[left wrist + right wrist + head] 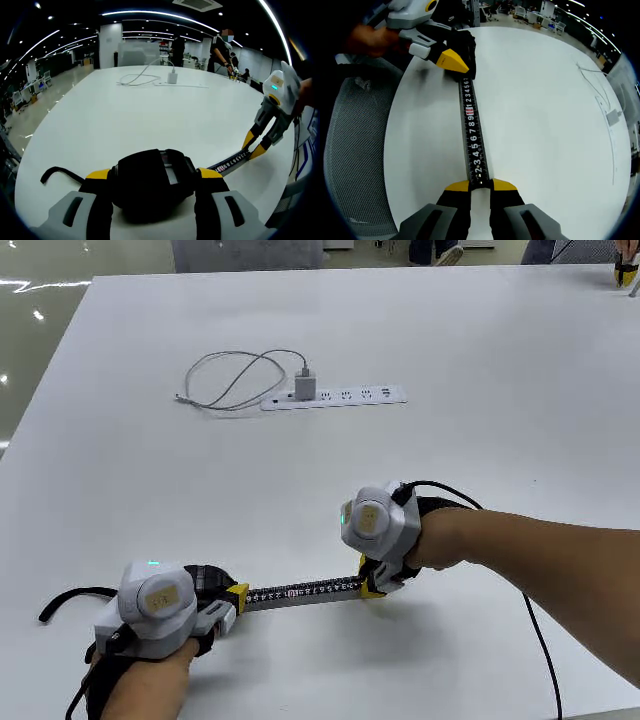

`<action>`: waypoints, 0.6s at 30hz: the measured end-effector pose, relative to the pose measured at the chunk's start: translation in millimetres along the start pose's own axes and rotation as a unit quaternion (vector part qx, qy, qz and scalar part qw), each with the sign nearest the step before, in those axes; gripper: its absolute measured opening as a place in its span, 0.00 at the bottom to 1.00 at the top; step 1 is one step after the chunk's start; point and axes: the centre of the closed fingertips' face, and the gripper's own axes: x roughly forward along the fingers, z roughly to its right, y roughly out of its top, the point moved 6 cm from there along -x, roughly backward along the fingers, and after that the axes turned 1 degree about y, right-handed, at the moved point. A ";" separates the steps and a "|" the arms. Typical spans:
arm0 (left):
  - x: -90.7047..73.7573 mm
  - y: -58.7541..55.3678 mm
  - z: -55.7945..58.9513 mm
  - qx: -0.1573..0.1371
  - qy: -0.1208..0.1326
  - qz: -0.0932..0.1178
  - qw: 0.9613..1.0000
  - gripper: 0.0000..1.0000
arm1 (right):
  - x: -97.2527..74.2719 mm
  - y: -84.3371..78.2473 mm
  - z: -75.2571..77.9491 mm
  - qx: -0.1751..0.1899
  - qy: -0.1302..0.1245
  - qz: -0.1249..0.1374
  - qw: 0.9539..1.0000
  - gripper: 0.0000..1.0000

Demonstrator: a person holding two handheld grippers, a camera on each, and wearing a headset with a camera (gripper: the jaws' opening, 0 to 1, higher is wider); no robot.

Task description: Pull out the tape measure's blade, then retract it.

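- Lower left of the head view: left gripper (235,600) in the left hand (150,675), held low and level over the white table (480,370), jaws pointing toward the frame's centre.
- Clamped between its yellow-tipped jaws: the black tape measure case (152,182), at bottom centre of the left gripper view, with a black cord (55,172) curling on the tabletop to its left.
- Centre of the head view: right gripper (372,588) tipped downward, right hand (440,537) wrapped around its body, bare forearm coming in from the right edge.
- Right gripper's jaws pressed together on the free end of the blade (471,130), pinching it at bottom centre of the right gripper view.
- Blade drawn out straight between the two grippers, printed numbers facing up, running from the case to the pinch; touching the table or just above it, cannot tell.
- Upper middle of the head view: white power strip (335,397) with a white charger (304,387) plugged in and a grey cable (230,380) looped to its left, well apart from both grippers.
- Left side of the right gripper view: grey mesh chair (355,150) beside the table edge.
- Top right of the left gripper view: people (220,50) standing beyond the table.
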 end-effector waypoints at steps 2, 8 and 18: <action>0.1 0.0 0.0 0.000 0.000 0.000 1.000 0.63 | 0.3 0.9 0.0 0.000 0.001 0.000 1.000 0.10; 0.1 -0.4 -0.2 0.000 0.000 0.001 1.000 0.63 | 1.6 3.5 -0.7 -0.006 0.001 -0.004 1.000 0.10; -0.8 -0.7 -0.2 0.000 0.000 0.003 1.000 0.62 | 3.2 8.1 0.0 0.008 0.002 -0.003 1.000 0.10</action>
